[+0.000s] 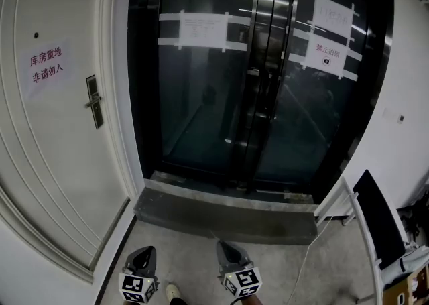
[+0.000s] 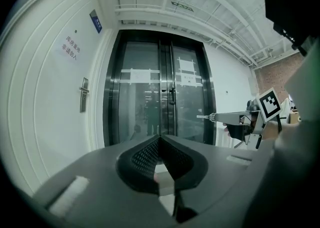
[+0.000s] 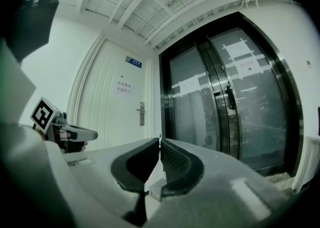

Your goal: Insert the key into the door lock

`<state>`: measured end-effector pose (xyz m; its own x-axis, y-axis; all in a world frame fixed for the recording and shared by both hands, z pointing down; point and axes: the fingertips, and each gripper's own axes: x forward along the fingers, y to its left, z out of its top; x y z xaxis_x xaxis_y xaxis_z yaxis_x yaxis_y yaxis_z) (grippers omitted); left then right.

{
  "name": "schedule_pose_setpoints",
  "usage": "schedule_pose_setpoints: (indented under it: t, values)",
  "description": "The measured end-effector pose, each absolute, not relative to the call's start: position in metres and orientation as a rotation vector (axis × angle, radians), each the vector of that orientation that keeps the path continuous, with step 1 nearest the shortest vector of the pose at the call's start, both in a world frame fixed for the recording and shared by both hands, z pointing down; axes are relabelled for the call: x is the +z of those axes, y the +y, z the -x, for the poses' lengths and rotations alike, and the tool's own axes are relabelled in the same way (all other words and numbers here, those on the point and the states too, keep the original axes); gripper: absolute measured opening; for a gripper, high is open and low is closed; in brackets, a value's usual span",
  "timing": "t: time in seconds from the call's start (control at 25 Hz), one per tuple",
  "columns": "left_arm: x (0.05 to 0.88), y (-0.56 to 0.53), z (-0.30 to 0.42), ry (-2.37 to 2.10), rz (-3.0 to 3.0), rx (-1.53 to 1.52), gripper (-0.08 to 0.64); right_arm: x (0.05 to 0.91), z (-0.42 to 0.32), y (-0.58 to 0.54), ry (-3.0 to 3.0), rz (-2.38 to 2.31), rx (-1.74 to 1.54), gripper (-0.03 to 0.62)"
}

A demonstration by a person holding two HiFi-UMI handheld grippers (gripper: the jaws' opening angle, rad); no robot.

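The door lock (image 1: 94,101), a dark plate with a lever handle, sits on the white door (image 1: 53,163) at the left; it also shows as the lock plate (image 2: 83,95) and the lock (image 3: 141,113). My right gripper (image 1: 223,247) (image 3: 159,141) is shut on a small metal key (image 2: 203,117), whose tip sticks out past its jaws. My left gripper (image 1: 146,251) (image 2: 160,137) is shut with nothing in it. Both grippers are low and well back from the door, pointing roughly level toward the doors.
Dark glass double doors (image 1: 255,82) with taped paper notices fill the middle, behind a grey threshold step (image 1: 228,213). A red-lettered notice (image 1: 45,66) hangs on the white door. A white rack (image 1: 365,230) stands at the right. A shoe (image 1: 173,291) shows at the bottom.
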<state>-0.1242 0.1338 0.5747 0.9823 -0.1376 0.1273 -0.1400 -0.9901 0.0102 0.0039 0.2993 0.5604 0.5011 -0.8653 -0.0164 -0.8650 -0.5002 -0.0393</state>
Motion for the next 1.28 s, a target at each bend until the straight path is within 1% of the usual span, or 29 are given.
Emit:
schedule_pose_setpoints:
  t: [0.36,0.6,0.88,1.28]
  values:
    - [0.546,0.046,0.055,-0.192,-3.126,0.148,0.002,0.549,-0.067,0.212,1.527,2.696,-0.027,0.011]
    - [0.558,-0.024,0.023,-0.209,-3.112,0.175,0.002,0.545,-0.1,0.147,1.531,2.697,-0.02,0.011]
    - [0.556,-0.084,-0.007,-0.177,-3.104,0.192,0.002,0.544,-0.129,0.083,1.52,2.703,-0.002,0.011]
    - [0.561,-0.139,-0.03,-0.208,-3.094,0.192,0.002,0.546,-0.157,0.03,1.541,2.705,0.002,0.011]
